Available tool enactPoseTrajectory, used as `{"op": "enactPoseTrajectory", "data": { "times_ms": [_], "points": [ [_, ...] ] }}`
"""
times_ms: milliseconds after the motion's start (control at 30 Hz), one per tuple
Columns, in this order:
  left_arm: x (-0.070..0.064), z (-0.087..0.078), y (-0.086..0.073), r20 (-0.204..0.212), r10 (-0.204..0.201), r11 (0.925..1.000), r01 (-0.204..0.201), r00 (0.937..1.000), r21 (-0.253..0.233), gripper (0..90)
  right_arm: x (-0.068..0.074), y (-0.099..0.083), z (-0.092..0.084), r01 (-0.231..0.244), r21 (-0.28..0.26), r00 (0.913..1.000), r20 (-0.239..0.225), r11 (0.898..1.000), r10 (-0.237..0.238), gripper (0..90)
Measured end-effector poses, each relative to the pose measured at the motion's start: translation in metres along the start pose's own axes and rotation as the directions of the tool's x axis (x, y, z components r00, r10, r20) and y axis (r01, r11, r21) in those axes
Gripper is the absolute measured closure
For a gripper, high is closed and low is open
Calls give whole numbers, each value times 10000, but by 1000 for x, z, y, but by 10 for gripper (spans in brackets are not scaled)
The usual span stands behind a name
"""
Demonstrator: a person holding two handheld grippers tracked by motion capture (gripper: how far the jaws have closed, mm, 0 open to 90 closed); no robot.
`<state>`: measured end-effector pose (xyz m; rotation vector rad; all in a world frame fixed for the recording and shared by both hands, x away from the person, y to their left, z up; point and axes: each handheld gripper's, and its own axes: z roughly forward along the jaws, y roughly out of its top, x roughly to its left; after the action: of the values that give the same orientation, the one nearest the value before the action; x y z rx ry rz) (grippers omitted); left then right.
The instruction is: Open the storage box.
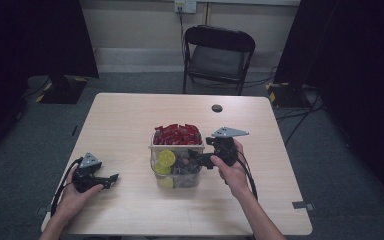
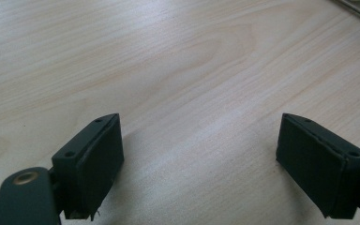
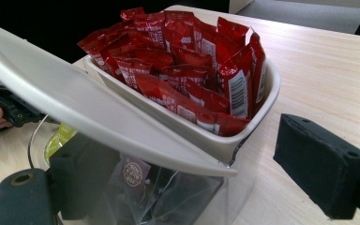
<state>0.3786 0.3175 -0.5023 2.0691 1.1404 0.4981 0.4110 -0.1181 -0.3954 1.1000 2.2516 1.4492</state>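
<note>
Right claw (image 3: 201, 187) gaping, straddling clear box (image 3: 206, 187) wall under lifted lid (image 3: 75, 108).

Glossy red sachets (image 3: 192, 70), clear plastic container (image 3: 234, 192)

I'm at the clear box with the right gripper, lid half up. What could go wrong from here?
The lid is tilted up over the clear box, and no finger clearly grips it, so it could drop shut. The red sachets are heaped above their tray's rim; a bump from the right gripper may spill them. The left gripper rests apart, so nothing steadies the box.
</note>
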Motion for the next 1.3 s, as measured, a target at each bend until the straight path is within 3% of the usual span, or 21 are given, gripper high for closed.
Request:
{"op": "enactPoseTrajectory", "data": {
  "times_ms": [833,1300],
  "points": [
    [1,0,0,-72,-30,10000,30,10000,3,149,-14,12,14,-145,3,9999,34,9999,145,114],
    [1,0,1,-230,-78,10000,78,9997,7,149,-12,14,18,-199,16,9998,-28,9998,199,107]
  ]
}}
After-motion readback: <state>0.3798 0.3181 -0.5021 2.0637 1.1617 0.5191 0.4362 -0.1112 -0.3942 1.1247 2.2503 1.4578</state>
